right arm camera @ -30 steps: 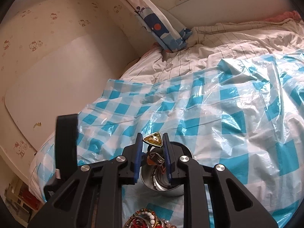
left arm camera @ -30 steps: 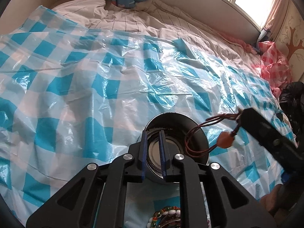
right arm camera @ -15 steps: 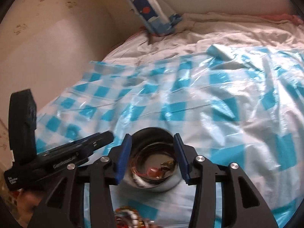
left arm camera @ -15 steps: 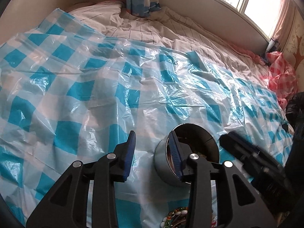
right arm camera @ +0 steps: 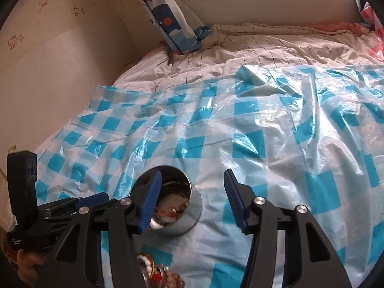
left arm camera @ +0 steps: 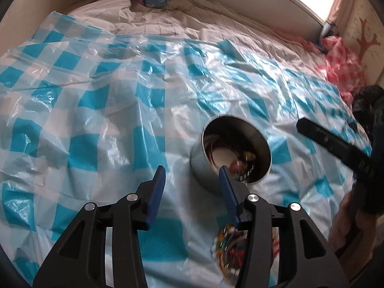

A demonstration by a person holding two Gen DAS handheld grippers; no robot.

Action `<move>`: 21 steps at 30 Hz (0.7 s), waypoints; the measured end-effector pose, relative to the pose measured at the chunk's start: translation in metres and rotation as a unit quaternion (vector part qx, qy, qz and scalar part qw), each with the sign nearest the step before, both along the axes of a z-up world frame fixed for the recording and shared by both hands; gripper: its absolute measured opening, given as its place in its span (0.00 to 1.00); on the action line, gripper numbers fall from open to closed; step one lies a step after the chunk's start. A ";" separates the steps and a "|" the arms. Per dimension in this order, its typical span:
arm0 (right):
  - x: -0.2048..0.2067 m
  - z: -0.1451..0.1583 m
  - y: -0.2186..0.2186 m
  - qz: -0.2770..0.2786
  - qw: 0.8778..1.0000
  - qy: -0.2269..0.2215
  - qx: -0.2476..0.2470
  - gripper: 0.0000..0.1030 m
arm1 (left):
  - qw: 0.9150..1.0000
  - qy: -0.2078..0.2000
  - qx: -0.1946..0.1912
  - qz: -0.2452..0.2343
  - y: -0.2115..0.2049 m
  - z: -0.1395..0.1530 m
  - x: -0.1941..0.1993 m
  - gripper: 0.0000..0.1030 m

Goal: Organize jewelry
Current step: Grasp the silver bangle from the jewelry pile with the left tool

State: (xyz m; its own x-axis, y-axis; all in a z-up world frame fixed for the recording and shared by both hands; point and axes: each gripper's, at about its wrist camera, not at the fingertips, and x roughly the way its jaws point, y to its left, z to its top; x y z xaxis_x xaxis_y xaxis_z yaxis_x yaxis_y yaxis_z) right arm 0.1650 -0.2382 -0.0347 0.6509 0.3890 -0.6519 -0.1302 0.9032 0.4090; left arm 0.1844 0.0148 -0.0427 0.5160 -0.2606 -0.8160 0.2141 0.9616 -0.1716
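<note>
A round metal tin [left arm camera: 204, 168] stands open on the blue-and-white checked plastic sheet [left arm camera: 96, 100]; it also shows in the right wrist view [right arm camera: 189, 213]. Inside it lie a red cord necklace with an orange bead [left arm camera: 236, 162] and other pieces. A pile of bead bracelets [left arm camera: 226, 247] lies on the sheet in front of the tin, also visible in the right wrist view [right arm camera: 158, 273]. My left gripper [left arm camera: 192, 180] is open and empty, just left of the tin. My right gripper [right arm camera: 190, 196] is open and empty, over the tin's right side.
The sheet covers a bed with a pale striped quilt [right arm camera: 252, 50]. A blue patterned curtain [right arm camera: 172, 21] hangs at the far wall. A red-and-white checked cloth [left arm camera: 343, 55] and a dark object [left arm camera: 367, 103] lie at the right edge.
My right gripper opened and the cord necklace with its pendant dropped into the tin. My left gripper let go of the tin, opened and drew back to the left.
</note>
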 end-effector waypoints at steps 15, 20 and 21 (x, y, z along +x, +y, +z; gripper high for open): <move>-0.045 0.022 -0.019 0.041 0.993 0.015 -0.106 0.60 | 0.988 -0.010 0.047 -0.144 -0.034 -0.005 -0.052 0.42; -0.059 0.023 -0.020 0.053 0.993 0.021 -0.107 0.61 | 0.990 -0.013 0.045 -0.136 -0.034 -0.014 -0.060 0.42; -0.062 0.024 -0.019 0.055 0.993 0.022 -0.106 0.61 | 0.990 -0.014 0.038 -0.132 -0.032 -0.015 -0.060 0.42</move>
